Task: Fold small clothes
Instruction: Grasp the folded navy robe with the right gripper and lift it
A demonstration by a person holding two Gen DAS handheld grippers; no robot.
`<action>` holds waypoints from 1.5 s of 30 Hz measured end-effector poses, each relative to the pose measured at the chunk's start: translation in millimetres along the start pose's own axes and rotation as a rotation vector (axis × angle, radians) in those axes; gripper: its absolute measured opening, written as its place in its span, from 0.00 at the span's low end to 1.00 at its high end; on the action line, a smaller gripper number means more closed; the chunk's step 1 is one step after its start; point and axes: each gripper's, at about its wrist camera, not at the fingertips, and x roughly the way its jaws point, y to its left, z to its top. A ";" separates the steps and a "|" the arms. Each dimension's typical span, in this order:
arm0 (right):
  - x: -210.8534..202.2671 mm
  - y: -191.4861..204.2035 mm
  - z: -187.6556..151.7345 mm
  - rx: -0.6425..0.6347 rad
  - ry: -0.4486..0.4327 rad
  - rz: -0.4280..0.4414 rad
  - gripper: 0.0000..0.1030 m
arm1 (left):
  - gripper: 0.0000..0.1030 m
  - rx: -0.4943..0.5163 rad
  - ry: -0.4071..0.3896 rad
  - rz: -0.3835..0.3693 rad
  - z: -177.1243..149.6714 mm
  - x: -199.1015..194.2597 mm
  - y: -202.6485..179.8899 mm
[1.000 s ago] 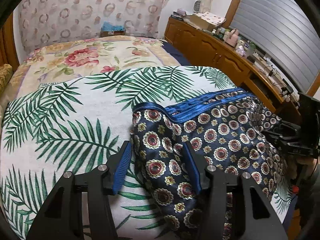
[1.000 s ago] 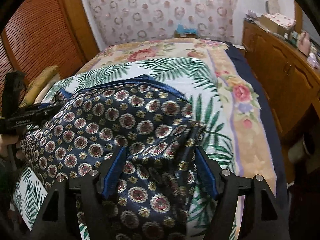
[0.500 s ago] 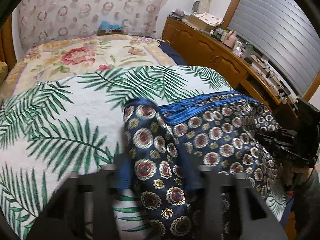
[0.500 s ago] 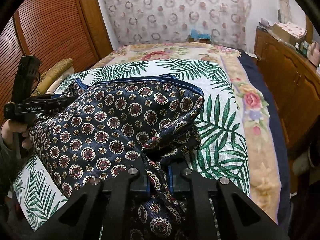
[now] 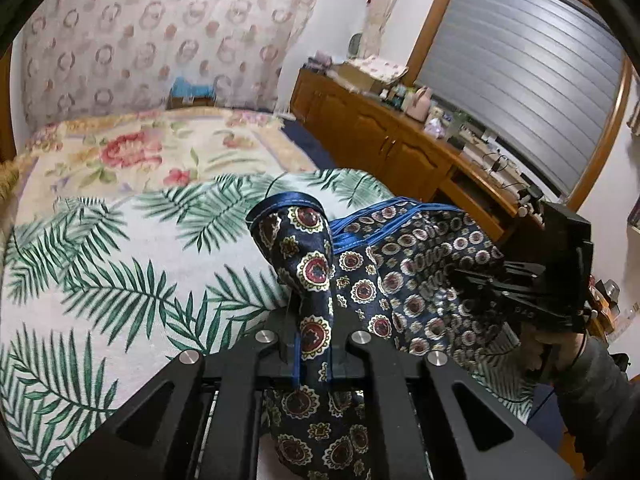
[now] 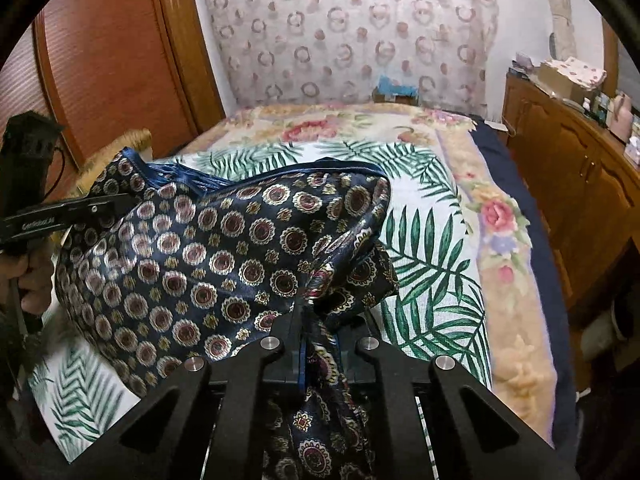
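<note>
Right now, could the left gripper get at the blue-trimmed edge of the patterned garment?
Probably not without letting go: the left gripper is shut on a bunched corner of the navy patterned garment. The blue trim itself stands uncovered just beyond its fingers, above the palm-leaf cover.

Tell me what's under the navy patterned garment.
Under the navy patterned garment: a palm-leaf blanket over a floral bedspread. Whatever lies beneath its middle is covered.
</note>
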 end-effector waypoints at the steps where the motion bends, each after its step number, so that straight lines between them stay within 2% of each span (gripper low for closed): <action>1: -3.1 2.0 0.4 0.000 -0.012 -0.005 0.08 | 0.08 0.008 -0.010 0.001 1.0 -4.6 -2.5; 14: -30.4 27.2 8.1 -0.069 -0.110 -0.018 0.08 | 0.08 0.054 -0.143 0.026 -0.3 -64.9 -15.6; 23: -19.9 59.8 37.1 -0.165 -0.157 0.021 0.08 | 0.08 0.013 -0.246 0.087 -4.2 -122.4 18.0; 31: 25.8 119.4 90.6 -0.326 -0.192 0.100 0.08 | 0.08 -0.045 -0.354 0.214 -12.5 -178.9 70.1; 36: 66.4 162.0 138.0 -0.423 -0.217 0.176 0.08 | 0.08 -0.104 -0.411 0.292 -14.5 -212.0 111.1; 40: 115.2 179.6 174.7 -0.497 -0.217 0.219 0.08 | 0.08 -0.148 -0.439 0.358 -22.3 -227.0 142.0; 45: 173.8 221.8 210.8 -0.598 -0.210 0.272 0.08 | 0.08 -0.221 -0.469 0.420 -39.2 -233.6 173.3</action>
